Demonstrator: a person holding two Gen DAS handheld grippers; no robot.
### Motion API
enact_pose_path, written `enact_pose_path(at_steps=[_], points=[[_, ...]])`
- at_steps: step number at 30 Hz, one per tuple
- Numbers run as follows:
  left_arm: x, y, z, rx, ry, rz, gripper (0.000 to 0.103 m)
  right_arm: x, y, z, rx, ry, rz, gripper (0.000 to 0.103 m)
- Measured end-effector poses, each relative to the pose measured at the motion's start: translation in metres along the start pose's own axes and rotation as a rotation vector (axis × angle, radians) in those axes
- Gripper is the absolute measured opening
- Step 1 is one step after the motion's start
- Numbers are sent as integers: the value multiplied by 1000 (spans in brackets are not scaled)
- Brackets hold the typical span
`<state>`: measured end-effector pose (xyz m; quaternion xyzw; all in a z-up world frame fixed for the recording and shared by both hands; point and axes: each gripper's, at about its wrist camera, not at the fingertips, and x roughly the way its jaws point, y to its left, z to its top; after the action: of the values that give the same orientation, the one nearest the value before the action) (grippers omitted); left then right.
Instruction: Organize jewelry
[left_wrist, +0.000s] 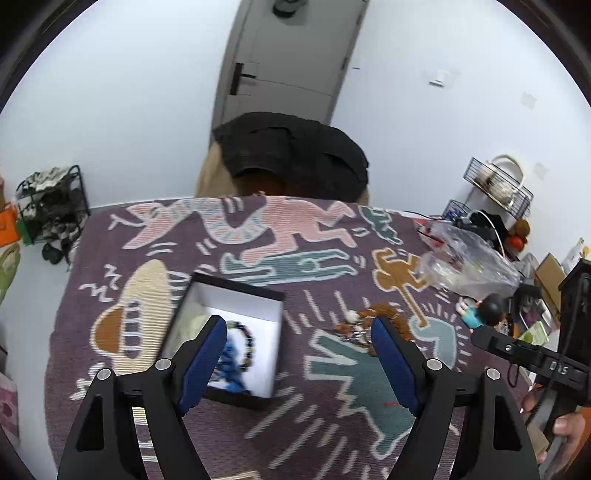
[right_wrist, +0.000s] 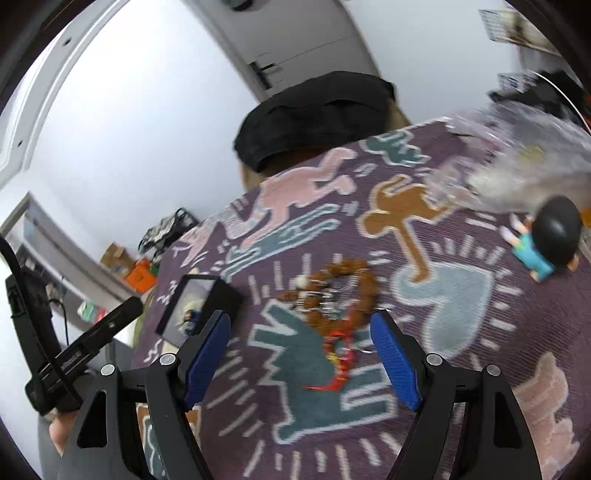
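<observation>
A black box with a white lining (left_wrist: 255, 314) lies on the patterned rug-like cloth (left_wrist: 258, 435); inside are a dark bead bracelet (left_wrist: 247, 338) and blue jewellery (left_wrist: 231, 363). My left gripper (left_wrist: 299, 332) hangs open above the cloth, its left finger over the box, nothing between the pads. In the right wrist view a heap of brown beads and silvery chains (right_wrist: 332, 291) and a red and yellow string piece (right_wrist: 341, 363) lie between the spread fingers of my right gripper (right_wrist: 299, 328), which is open and above them. The box (right_wrist: 199, 306) shows to its left.
A small doll with a dark head and blue top (right_wrist: 546, 240) lies at the right, beside a clear plastic bag (left_wrist: 469, 258). A chair back with a black garment (left_wrist: 295, 155) stands behind the table. Clutter and a wire rack (left_wrist: 498, 184) fill the right side.
</observation>
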<state>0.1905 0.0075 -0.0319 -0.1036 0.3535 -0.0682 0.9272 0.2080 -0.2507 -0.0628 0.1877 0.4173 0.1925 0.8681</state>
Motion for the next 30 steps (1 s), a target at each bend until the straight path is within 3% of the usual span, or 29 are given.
enact_pose_path(at_steps=[7,17,30], points=[[20,-30,-6,52,36,-36,79,-1,-36,-8,70,5,-28,78],[72,-56,-11,60,170,-97,45,1,-67,-17,135,8,-13,76],[131,-69,-14,24,296,-133,30,1,-97,-19,193,-6,10,74]])
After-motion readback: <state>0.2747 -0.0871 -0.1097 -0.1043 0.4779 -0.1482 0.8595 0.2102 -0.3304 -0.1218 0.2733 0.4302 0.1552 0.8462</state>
